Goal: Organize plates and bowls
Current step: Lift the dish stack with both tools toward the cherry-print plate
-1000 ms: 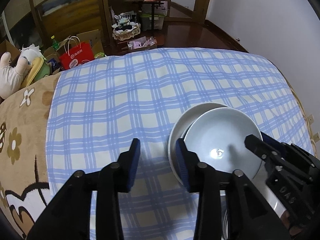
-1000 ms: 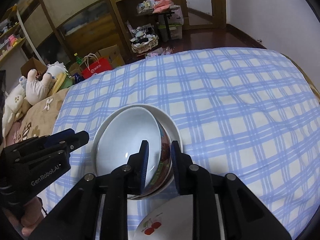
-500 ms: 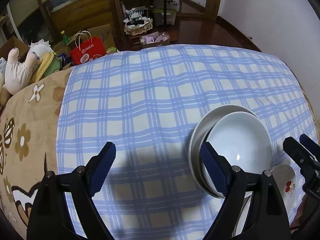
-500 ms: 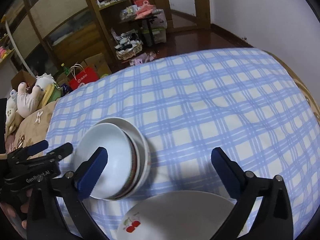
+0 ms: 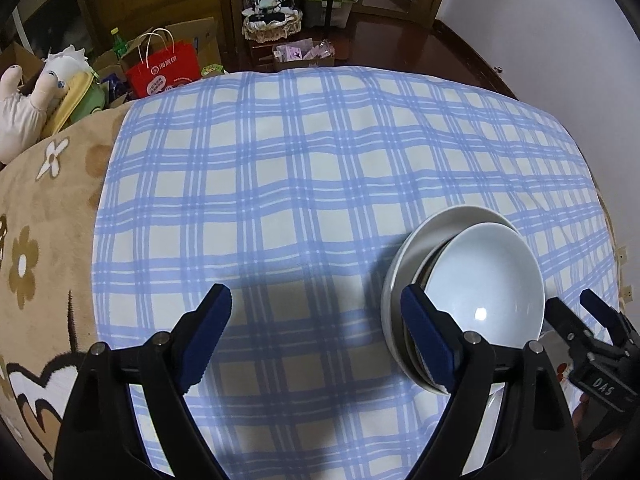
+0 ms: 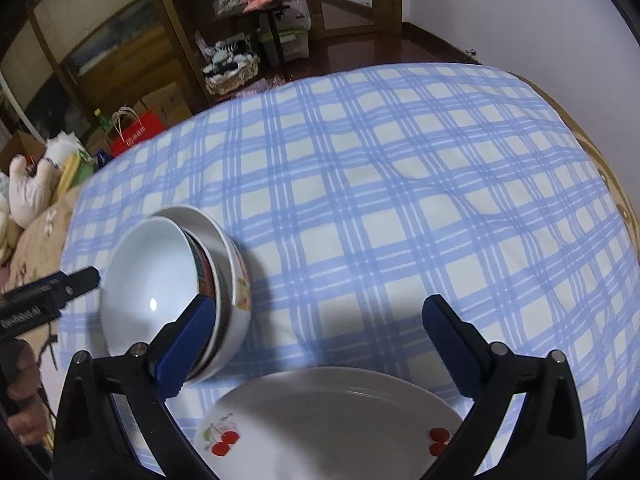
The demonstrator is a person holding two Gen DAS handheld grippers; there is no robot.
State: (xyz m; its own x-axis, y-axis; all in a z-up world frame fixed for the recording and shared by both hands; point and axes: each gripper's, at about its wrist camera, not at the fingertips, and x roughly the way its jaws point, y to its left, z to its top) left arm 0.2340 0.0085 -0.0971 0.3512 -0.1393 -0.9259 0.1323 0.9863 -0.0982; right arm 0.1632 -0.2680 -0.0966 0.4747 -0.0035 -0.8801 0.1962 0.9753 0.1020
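1. Looking down through both wrist cameras, I see a blue-and-white checked cloth (image 5: pixel 304 184) spread over a soft brown flowered blanket (image 5: pixel 44 208).
2. My left gripper (image 5: pixel 316 340) is released: its blue pads stand wide apart with only cloth between them. Its right pad sits in front of the bowl stack's rim; I cannot tell whether it touches.
3. My right gripper (image 6: pixel 320 340) is also released, jaws wide, holding nothing. Its left pad lies just beside the stack.
4. The stack of nested bowls (image 6: pixel 176 280) rests on the cloth, tilted, with a plain white bowl (image 5: pixel 484 284) uppermost.
5. A white plate with cherry prints (image 6: pixel 328 424) lies near the stack, at the near edge of the right view.
6. Beyond the cloth I see a red paper bag (image 5: pixel 164 68) and a plush toy (image 5: pixel 24 112).
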